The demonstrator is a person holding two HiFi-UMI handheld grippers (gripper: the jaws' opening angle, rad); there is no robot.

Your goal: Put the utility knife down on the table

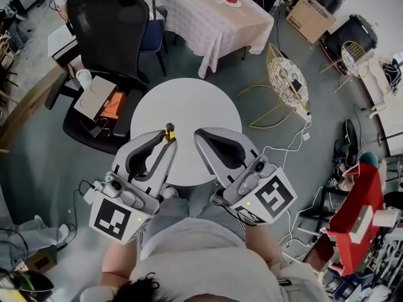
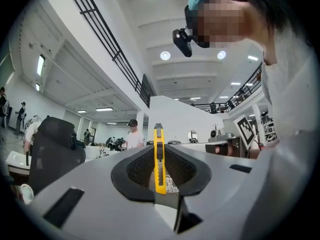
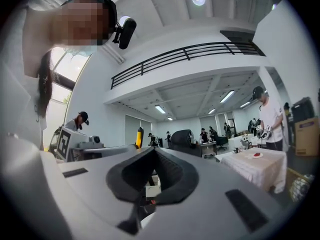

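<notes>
A yellow utility knife (image 1: 169,131) with a black tip stands upright, pinched between the jaws of my left gripper (image 1: 165,146), which is shut on it. In the left gripper view the knife (image 2: 159,159) runs up the middle of the left gripper (image 2: 159,148), its tip poking past the jaw ends. My right gripper (image 1: 203,137) is held beside it with its jaws shut and nothing between them. Both hang over the near edge of the round white table (image 1: 189,102). From the right gripper (image 3: 152,151) view, the knife (image 3: 139,136) shows at the left.
A black office chair (image 1: 104,17) stands behind the table at the left, with a box (image 1: 94,93) on its base. A cloth-covered table (image 1: 211,11) is farther back. A gold wire chair (image 1: 286,80) stands to the right, and cables (image 1: 296,143) trail across the floor.
</notes>
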